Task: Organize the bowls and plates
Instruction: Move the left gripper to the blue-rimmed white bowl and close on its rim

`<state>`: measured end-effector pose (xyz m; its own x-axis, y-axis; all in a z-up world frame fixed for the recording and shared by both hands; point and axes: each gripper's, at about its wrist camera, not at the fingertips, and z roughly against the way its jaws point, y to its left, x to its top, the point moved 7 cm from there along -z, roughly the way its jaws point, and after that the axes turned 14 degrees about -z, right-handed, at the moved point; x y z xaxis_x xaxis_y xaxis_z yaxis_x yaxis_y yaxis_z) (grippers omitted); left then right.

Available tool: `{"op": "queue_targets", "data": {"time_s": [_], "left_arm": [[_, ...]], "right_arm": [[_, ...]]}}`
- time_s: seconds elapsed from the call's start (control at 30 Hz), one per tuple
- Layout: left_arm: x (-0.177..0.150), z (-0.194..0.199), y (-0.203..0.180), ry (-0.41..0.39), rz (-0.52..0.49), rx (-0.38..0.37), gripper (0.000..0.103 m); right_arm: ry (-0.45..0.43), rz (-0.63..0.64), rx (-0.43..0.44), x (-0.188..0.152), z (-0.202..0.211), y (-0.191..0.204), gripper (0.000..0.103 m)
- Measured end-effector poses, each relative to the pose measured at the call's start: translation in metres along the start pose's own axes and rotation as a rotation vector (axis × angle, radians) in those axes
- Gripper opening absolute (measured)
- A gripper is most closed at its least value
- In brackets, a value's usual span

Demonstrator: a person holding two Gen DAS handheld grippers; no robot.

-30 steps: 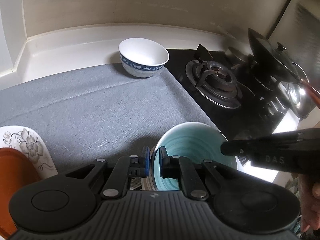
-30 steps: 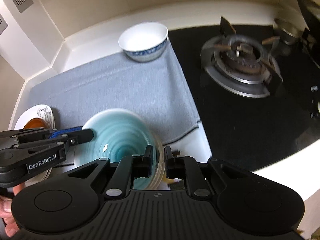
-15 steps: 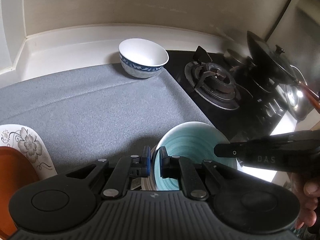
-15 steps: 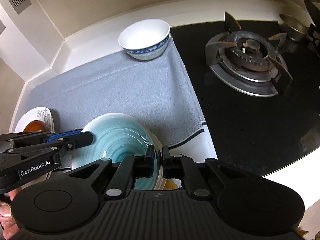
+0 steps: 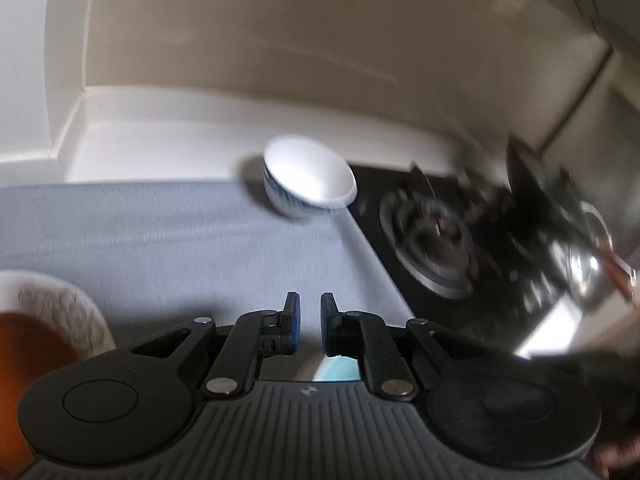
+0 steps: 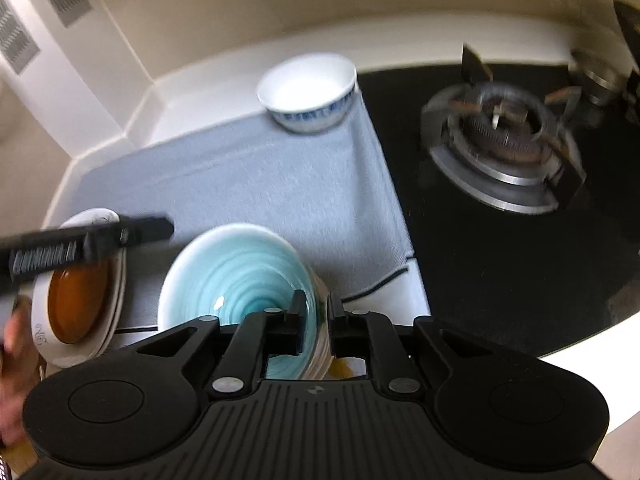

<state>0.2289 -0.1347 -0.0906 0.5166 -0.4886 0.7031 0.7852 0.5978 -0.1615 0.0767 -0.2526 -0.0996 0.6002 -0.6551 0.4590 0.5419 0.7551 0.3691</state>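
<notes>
My right gripper (image 6: 317, 311) is shut on the rim of a teal bowl (image 6: 232, 268), which sits on top of a stack of pale dishes at the near edge of the grey mat (image 6: 248, 176). My left gripper (image 5: 308, 320) has its jaws a little apart and empty, lifted above the mat; only a sliver of the teal bowl (image 5: 336, 370) shows beneath it. In the right wrist view the left gripper (image 6: 120, 234) hovers over an orange plate (image 6: 78, 300) stacked on a floral white plate. A white bowl with a blue pattern (image 6: 308, 92) stands at the mat's far edge; it also shows in the left wrist view (image 5: 308, 180).
A black gas hob (image 6: 500, 140) with a burner lies to the right of the mat. Pans with lids (image 5: 560, 216) stand on the far right of the hob. White counter and beige wall enclose the back and left.
My left gripper has let go of the teal bowl's rim, opened slightly and lifted up and away to the left. My right gripper still holds the bowl, which has shifted slightly.
</notes>
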Motion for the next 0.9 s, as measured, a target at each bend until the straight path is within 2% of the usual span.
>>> {"op": "queue_targets", "data": {"time_s": [0.07, 0.13, 0.17, 0.3, 0.4, 0.67, 0.8, 0.9], "left_arm": [[0.014, -0.010, 0.009, -0.004, 0.043, 0.013, 0.017], [0.030, -0.022, 0.017, -0.020, 0.084, 0.015, 0.033], [0.039, -0.032, 0.022, -0.025, 0.103, 0.021, 0.033], [0.065, -0.068, 0.043, -0.022, 0.193, 0.037, 0.033], [0.077, -0.097, 0.058, 0.006, 0.221, 0.085, 0.033], [0.079, -0.152, 0.074, 0.088, 0.280, 0.082, 0.032], [0.078, -0.156, 0.072, 0.079, 0.271, 0.032, 0.012], [0.074, -0.150, 0.069, 0.100, 0.246, 0.024, 0.012]], "right_arm": [[-0.032, 0.009, 0.014, 0.004, 0.012, -0.003, 0.016], [-0.049, 0.010, 0.030, 0.007, 0.021, -0.008, 0.021], [-0.056, 0.008, 0.038, 0.009, 0.026, -0.011, 0.023], [-0.071, 0.012, 0.044, 0.020, 0.039, -0.023, 0.023], [-0.083, 0.011, 0.040, 0.029, 0.049, -0.034, 0.023], [-0.087, -0.023, 0.034, 0.041, 0.061, -0.065, 0.023], [-0.077, -0.022, 0.044, 0.045, 0.059, -0.070, 0.023], [-0.059, -0.014, 0.063, 0.049, 0.054, -0.066, 0.023]]}}
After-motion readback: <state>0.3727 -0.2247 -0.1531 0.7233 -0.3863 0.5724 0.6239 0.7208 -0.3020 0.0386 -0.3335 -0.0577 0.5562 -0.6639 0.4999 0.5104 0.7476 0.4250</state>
